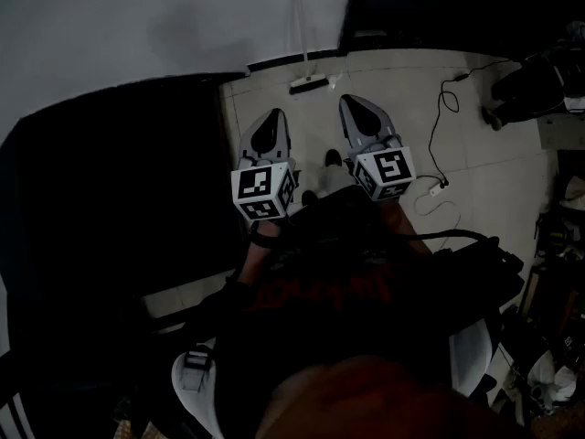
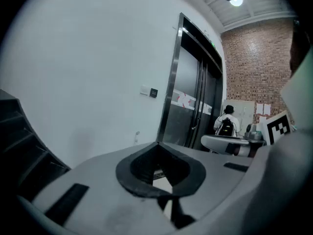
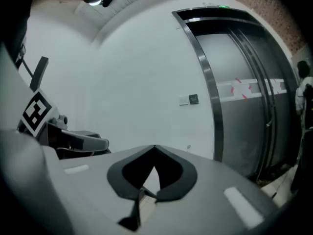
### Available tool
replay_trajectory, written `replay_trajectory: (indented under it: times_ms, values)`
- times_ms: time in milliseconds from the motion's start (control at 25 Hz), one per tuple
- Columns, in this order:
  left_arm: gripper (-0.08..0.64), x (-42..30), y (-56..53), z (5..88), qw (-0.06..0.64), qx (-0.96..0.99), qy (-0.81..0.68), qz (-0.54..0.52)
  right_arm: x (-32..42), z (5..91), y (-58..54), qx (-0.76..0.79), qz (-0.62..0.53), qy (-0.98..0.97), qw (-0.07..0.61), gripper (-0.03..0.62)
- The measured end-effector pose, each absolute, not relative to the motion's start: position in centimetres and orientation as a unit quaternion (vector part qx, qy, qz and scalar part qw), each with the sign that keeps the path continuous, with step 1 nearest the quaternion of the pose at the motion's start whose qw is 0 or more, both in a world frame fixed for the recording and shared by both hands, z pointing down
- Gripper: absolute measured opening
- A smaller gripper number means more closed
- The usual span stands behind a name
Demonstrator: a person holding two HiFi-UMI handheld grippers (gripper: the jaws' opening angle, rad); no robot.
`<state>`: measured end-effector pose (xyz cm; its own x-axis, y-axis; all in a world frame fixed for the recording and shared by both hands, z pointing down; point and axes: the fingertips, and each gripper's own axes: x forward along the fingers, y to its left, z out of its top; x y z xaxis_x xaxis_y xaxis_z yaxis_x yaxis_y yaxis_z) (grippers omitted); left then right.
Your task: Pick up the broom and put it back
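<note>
Against the far wall, the broom (image 1: 309, 82) is seen propped upright. The left gripper (image 1: 270, 122) and right gripper (image 1: 355, 106) are held clenched, empty; jaws should probably be opened before its handle is approached.

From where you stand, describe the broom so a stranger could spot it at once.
Start at the white wall ahead, where it meets the pale tiled floor. The broom leans there, thin pale handle running up the wall, flat head on the tiles. Unlike the black cable to its right, it stands upright and is light-coloured.
</note>
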<state>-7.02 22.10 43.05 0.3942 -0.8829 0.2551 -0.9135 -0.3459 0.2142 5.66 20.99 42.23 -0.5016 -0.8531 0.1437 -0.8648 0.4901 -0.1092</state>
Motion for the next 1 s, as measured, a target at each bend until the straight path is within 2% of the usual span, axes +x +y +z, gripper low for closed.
replay_trajectory:
  times_ms: [320, 640, 920, 1000]
  values:
    - [0.005, -8.9, 18.5, 43.7, 0.173, 0.81, -0.557, 0.065, 3.6, 43.3, 17.1, 0.489, 0.093, -0.866, 0.045, 0.002]
    - [0.005, -6.4, 0.8, 46.3, 0.178, 0.794, -0.572, 0.104, 5.7, 47.8, -1.2, 0.463, 0.14, -0.873, 0.062, 0.002]
    - [0.005, -6.8, -5.8, 47.0, 0.189, 0.775, -0.59, 0.126, 4.4, 50.3, -10.0, 0.437, 0.16, -0.882, 0.079, 0.003]
    - [0.005, -8.6, -6.6, 47.8, 0.198, 0.767, -0.596, 0.133, 3.3, 51.7, -12.1, 0.441, 0.171, -0.877, 0.085, 0.069]
